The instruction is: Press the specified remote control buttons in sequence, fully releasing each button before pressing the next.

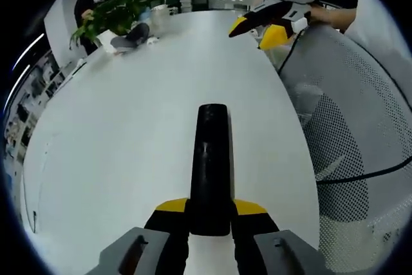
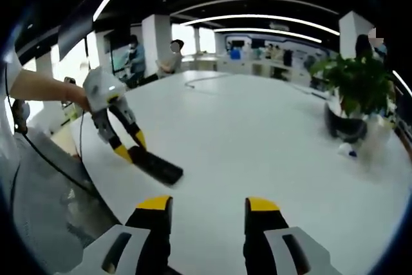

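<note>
A long black remote control (image 1: 211, 159) lies along the white table (image 1: 116, 133), pointing away from me. My left gripper (image 1: 210, 207) is shut on its near end, one yellow-tipped jaw on each side. The right gripper (image 1: 259, 30) hovers over the table's far right edge, held by a hand. In the right gripper view, my right gripper (image 2: 209, 205) is open above the table (image 2: 257, 133) with nothing between its jaws. To its left, the left gripper (image 2: 132, 147) holds the remote (image 2: 158, 167) flat on the tabletop.
A potted plant (image 1: 112, 14) (image 2: 354, 88) stands at one end of the table beside small white items. A grey mesh chair (image 1: 360, 133) (image 2: 38, 191) with a black cable sits against the table's edge. People stand in the background.
</note>
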Demonstrator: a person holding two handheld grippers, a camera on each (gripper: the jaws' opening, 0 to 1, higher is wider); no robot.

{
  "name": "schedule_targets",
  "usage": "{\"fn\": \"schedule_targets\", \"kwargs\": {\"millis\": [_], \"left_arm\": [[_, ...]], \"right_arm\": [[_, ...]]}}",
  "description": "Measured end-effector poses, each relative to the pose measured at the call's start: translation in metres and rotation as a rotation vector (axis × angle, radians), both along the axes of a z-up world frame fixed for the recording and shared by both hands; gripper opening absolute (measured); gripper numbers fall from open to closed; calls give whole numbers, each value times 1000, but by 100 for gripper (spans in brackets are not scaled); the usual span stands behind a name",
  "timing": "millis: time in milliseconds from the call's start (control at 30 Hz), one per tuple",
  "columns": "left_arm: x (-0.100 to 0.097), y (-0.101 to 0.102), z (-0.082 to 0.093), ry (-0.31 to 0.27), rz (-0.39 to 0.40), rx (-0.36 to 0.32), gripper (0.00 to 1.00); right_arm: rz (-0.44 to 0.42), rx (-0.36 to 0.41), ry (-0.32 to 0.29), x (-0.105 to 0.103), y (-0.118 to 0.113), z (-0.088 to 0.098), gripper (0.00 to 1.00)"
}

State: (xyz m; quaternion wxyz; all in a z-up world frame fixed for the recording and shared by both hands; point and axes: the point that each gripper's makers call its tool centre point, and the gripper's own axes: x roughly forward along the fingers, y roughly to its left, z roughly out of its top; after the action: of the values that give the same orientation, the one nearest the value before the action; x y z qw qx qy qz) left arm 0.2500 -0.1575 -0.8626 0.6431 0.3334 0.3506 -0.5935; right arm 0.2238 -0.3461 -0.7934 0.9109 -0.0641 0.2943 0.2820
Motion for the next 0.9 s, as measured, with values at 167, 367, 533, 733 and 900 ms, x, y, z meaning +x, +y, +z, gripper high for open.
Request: {"fn": "schedule_targets", "kwargs": {"millis": [167,367,533,733,900], "left_arm": [[-8,-2,0,1,-1,-4,24],[-11,-3,0,1,-7,4,24],[-13,-4,0,3,2,5,24],[-17,-6,0,3,-5,15,24],[-20,-7,-1,5,-12,21,24]], "right_arm": [[14,0,5,-2,2,-1,42],[19,1,10,-2,3,-1,42],[26,3,17,-3,4,-2,41],[33,3,22,-3,5,-3,40],[35,2,24,-4,5,-3,40]]}}
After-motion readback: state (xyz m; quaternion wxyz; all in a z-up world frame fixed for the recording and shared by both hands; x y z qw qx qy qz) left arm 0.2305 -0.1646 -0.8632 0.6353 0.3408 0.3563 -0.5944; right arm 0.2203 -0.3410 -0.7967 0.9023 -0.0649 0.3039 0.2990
